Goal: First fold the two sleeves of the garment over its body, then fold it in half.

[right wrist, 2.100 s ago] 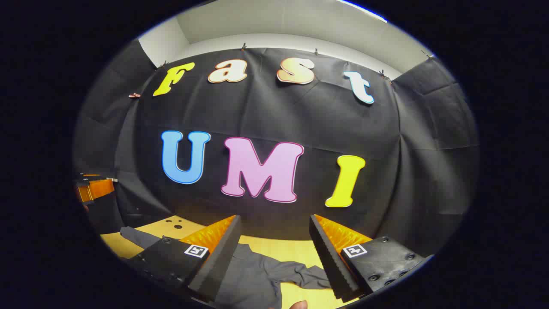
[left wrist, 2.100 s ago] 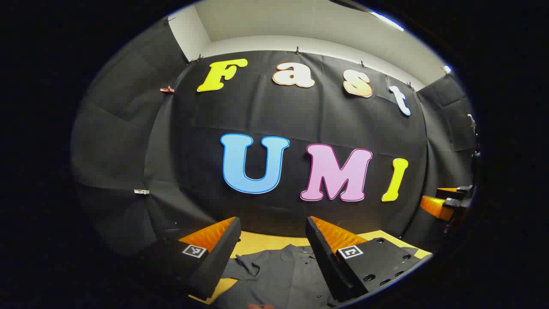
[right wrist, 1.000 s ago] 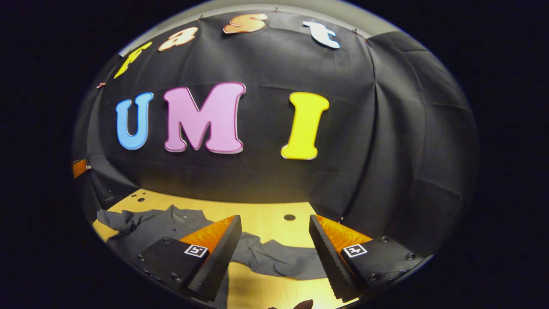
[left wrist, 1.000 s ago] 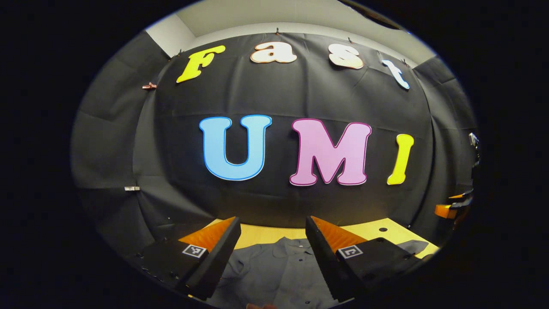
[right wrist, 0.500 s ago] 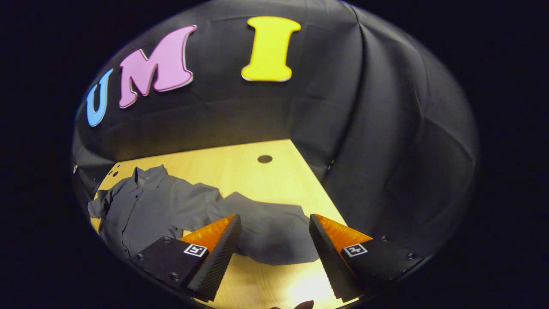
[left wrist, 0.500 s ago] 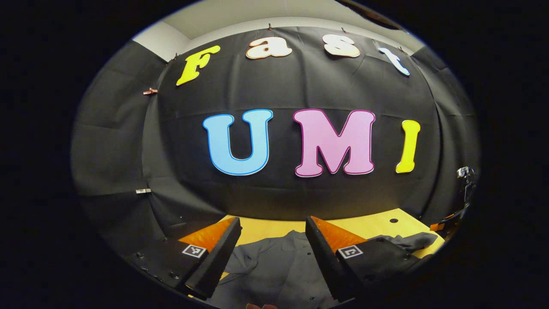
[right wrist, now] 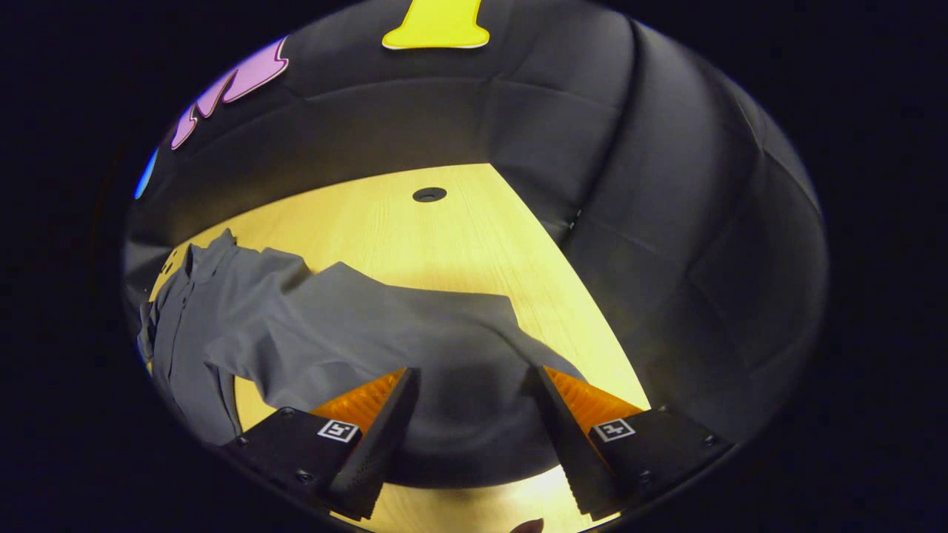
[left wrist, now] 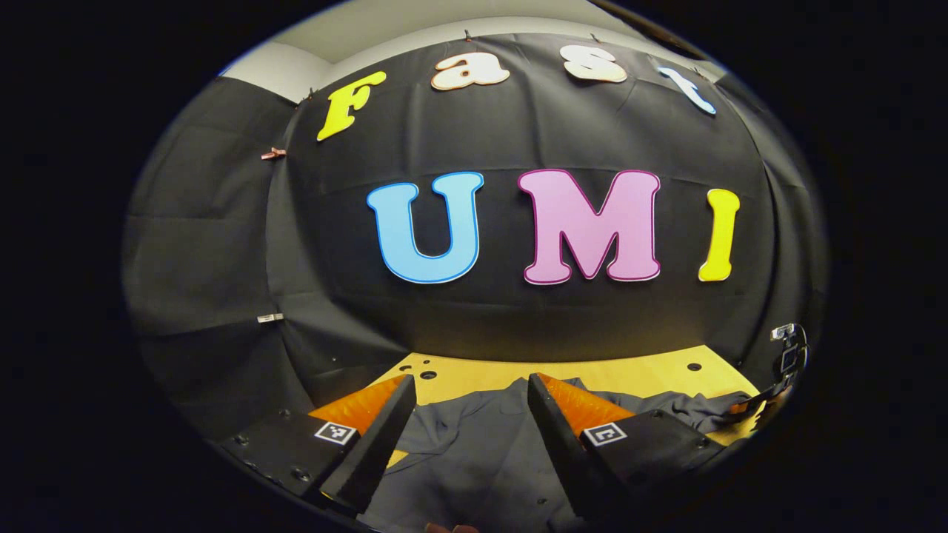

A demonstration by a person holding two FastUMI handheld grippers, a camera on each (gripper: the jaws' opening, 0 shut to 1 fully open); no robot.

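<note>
Garment (right wrist: 326,326): a dark grey button shirt lying on the yellow wooden table (right wrist: 444,237). In the right gripper view, one sleeve (right wrist: 459,370) stretches from centre to the bottom of the frame, spread flat between the fingers of the right gripper (right wrist: 466,433), whose jaws stand wide apart and hold nothing; the collar sits at far left. In the left gripper view, the shirt's buttoned front (left wrist: 474,459) fills the bottom centre, seen between the left gripper (left wrist: 466,437), also wide open and holding nothing. Round holes (left wrist: 694,366) dot the tabletop. Part of the other gripper (left wrist: 748,403) shows at lower right, over the far sleeve (left wrist: 689,403).
</note>
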